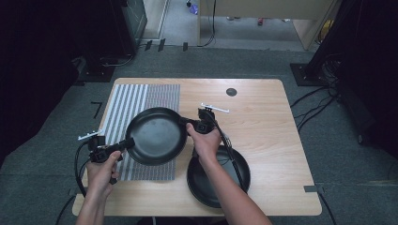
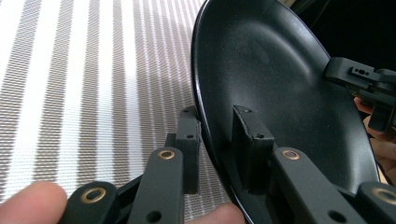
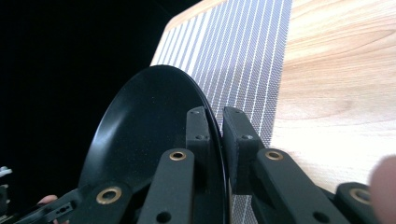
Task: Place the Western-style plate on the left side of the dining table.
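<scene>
Both tongs, left (image 1: pixel 126 143) and right (image 1: pixel 184 121), clamped on black plate (image 1: pixel 156 136) rim, opposite sides, above striped mat (image 1: pixel 123 110).

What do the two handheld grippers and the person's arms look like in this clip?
Both the left gripper and right gripper are black, with brass-coloured rivets, flat rectangular pads, a white top bar and a trailing black cable. The forearms are bare, no sleeves or gloves.

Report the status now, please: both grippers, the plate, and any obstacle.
Left gripper and right gripper both clamped on rim of black plate, opposite sides. Plate over the striped mat. Second black plate on table, beside the right forearm.
</scene>
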